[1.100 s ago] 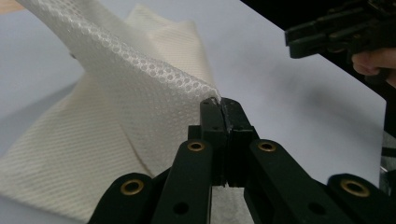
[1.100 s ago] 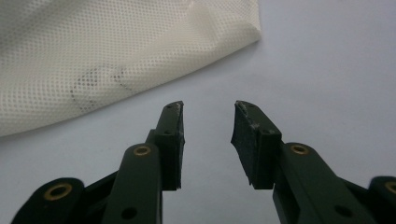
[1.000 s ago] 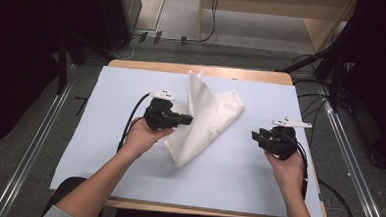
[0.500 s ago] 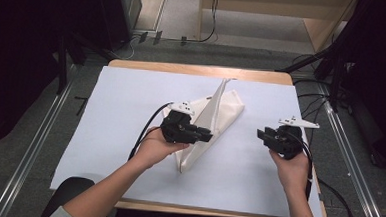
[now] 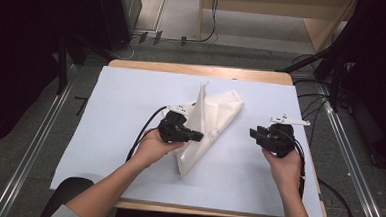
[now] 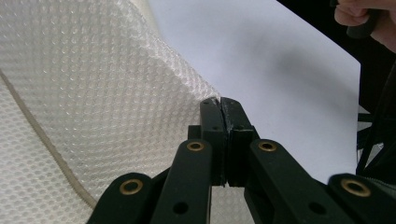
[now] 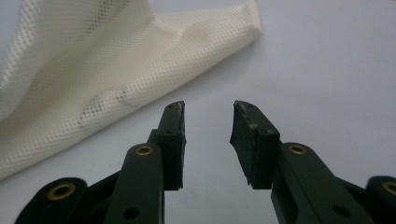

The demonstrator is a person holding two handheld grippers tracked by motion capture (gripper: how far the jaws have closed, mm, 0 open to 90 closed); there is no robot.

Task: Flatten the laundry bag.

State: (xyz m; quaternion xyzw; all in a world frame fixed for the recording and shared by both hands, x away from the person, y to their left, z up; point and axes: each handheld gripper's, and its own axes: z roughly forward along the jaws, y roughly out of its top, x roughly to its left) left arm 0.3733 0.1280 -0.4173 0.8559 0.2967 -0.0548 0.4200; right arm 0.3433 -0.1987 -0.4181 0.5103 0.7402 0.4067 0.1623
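Each hand-held gripper, left and right, is black with two flat black jaws. Small brass rings sit on the jaw arms. A black cable hangs from each. A white plate tops each one. One sleeve is grey.

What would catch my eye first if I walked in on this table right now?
Probably the white mesh cloth, pulled up into a peak near the middle of the white-covered table. The left tongs are pinched shut on its edge. The right tongs sit off to the right, jaws apart and holding nothing, pointed toward the cloth.
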